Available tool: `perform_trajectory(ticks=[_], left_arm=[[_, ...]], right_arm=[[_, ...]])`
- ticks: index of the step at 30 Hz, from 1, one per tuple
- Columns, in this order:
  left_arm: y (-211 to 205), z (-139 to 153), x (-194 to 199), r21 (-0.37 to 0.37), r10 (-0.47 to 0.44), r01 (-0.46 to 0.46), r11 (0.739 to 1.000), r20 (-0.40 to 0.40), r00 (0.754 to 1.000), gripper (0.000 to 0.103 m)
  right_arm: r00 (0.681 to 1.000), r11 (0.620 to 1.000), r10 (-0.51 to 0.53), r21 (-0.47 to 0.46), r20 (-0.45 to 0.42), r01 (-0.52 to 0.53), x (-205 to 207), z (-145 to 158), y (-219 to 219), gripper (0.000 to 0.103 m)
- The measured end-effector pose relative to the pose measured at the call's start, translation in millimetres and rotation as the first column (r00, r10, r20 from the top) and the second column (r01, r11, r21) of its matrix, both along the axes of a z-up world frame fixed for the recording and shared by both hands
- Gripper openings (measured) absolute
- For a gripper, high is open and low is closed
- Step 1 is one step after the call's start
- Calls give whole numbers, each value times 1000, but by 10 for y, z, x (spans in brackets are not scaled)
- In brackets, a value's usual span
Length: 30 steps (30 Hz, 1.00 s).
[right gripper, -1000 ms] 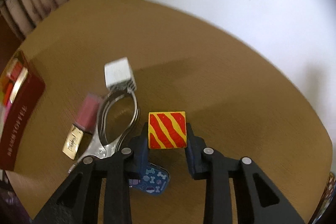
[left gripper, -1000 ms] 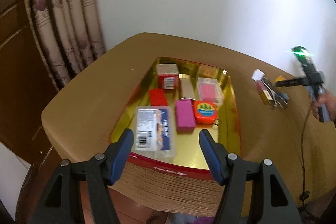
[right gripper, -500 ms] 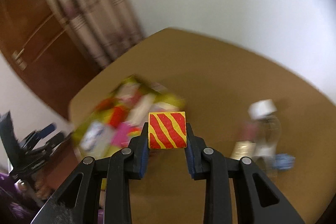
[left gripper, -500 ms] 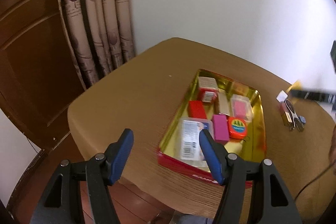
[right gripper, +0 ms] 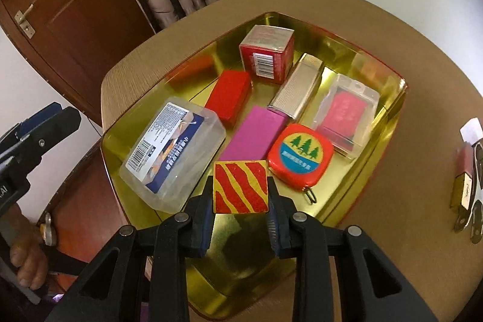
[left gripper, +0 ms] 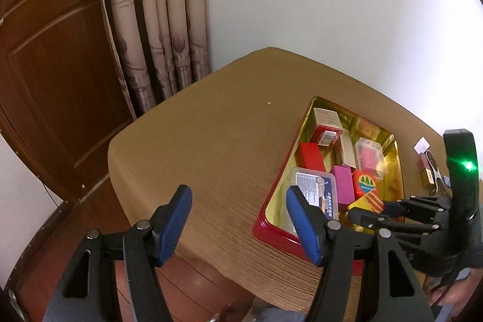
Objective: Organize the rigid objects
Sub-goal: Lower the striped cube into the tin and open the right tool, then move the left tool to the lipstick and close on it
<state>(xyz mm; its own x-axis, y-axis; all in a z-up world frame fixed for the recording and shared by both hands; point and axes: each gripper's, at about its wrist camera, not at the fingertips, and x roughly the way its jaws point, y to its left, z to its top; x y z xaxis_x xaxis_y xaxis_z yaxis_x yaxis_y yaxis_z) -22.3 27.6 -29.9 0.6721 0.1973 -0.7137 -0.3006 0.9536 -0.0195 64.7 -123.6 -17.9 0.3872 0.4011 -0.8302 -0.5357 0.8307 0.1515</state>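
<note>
While the right gripper (right gripper: 240, 224) is clamped on a yellow cube with red stripes (right gripper: 240, 187), it hangs over the near end of the gold tin tray (right gripper: 389, 122), so the cube is up in the air and not touching the floor of the tray. Just ahead of the cube on the left sits a clear plastic box with a blue and white label (right gripper: 173, 151). Straight ahead is a magenta block (right gripper: 255, 135), and ahead on the right a red tape measure with 3 green trees on it (right gripper: 302, 156), all close to the cube. Further out there's a red block (right gripper: 231, 97), a silver ribbed case (right gripper: 297, 91), a clear case with something red inside (right gripper: 347, 113), and at the far end a red carton with a barcode (right gripper: 267, 53).

Off to the right of the tray, on the brown table (right gripper: 422, 56), a little pile sits partly out of frame, can't really tell what's in it.

Left gripper (left gripper: 238, 221) has its blue pads wide apart with nothing between them, hovering over the table's near edge left of the tray (left gripper: 273, 227). From there you can see the right gripper (left gripper: 366, 208) reaching in with the cube (left gripper: 369, 201).
</note>
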Motion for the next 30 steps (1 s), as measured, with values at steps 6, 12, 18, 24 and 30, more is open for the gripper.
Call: perform_trajectory(ticks=[6, 12, 18, 24, 30], left_arm=[[-1, -22, 17, 1, -5, 5, 1000, -6, 1000, 67], [-65, -28, 8, 29, -16, 16, 999, -9, 1000, 67], [-168, -10, -19, 68, -30, 30, 997, 4, 1000, 67], [-365, 39, -99, 114, -90, 86, 990, 30, 995, 67], [-810, 313, -170, 101, -285, 279, 955, 54, 957, 67]], right_arm=[[1000, 999, -12, -40, 12, 13, -60, -56, 169, 32], [997, 999, -49, 23, 55, 48, -162, 50, 128, 37], [944, 968, -236, 141, 229, 208, -571, 307, -562, 52], [776, 806, -568, -9, 273, 592, -856, -67, -1963, 52], [641, 620, -688, -183, 340, 763, -1051, -357, -2972, 52]])
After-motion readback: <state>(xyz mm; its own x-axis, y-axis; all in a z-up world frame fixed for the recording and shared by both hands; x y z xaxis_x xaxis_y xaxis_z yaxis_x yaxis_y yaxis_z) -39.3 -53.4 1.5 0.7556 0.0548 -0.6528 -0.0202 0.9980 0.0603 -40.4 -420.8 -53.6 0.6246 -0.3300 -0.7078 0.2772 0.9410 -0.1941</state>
